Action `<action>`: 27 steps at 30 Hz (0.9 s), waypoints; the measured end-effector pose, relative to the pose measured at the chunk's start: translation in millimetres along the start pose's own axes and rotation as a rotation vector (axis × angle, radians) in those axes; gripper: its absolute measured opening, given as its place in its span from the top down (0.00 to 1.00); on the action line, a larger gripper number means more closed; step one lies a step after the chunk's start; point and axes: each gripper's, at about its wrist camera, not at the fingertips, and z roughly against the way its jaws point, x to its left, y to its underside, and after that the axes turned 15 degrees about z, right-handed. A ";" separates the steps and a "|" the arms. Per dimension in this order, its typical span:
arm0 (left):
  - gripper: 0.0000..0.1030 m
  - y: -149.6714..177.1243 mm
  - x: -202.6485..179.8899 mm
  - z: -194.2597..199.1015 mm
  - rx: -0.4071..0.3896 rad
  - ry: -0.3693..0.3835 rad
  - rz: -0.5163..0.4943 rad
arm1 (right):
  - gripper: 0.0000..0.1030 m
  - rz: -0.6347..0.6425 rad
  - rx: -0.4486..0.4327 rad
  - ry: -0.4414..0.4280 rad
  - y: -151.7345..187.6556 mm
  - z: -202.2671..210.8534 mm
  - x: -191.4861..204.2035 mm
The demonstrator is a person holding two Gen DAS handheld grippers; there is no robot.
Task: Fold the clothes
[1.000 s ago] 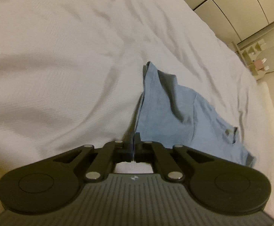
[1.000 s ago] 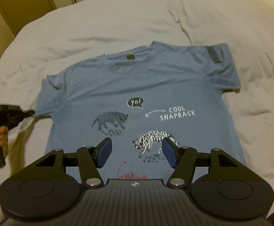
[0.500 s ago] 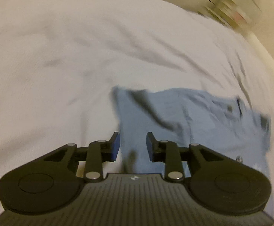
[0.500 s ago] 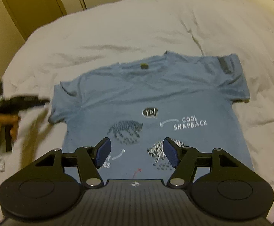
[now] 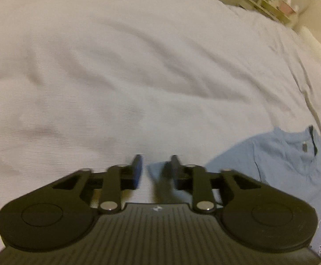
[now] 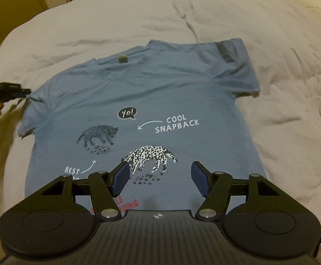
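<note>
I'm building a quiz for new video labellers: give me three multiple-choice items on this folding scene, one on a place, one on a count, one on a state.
1. Where does the T-shirt lie?
A. spread flat on the white bedcover
B. hanging on a wardrobe door
C. bunched on the floor

2. How many animals are printed on the shirt?
A. none
B. two
C. five

3. How does the right tool stand?
A. shut on a sleeve
B. shut on the collar
C. open over the shirt's lower part, holding nothing

Answers:
1 A: the right wrist view shows the shirt laid print-up on the bedcover.
2 B: one dark animal and one spotted animal show on the front.
3 C: its blue pads stand wide apart with only flat cloth behind them.
</note>
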 end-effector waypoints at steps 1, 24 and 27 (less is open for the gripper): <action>0.73 -0.5 6.2 5.6 -0.005 0.007 0.019 | 0.38 0.000 -0.002 -0.003 -1.9 -1.0 0.0; 0.97 41.6 33.8 30.7 0.037 0.059 0.125 | 0.38 0.067 -0.022 -0.046 -26.2 -8.7 37.8; 0.85 46.7 36.4 46.5 0.010 0.064 0.154 | 0.38 0.075 -0.027 -0.048 -24.3 -4.9 40.1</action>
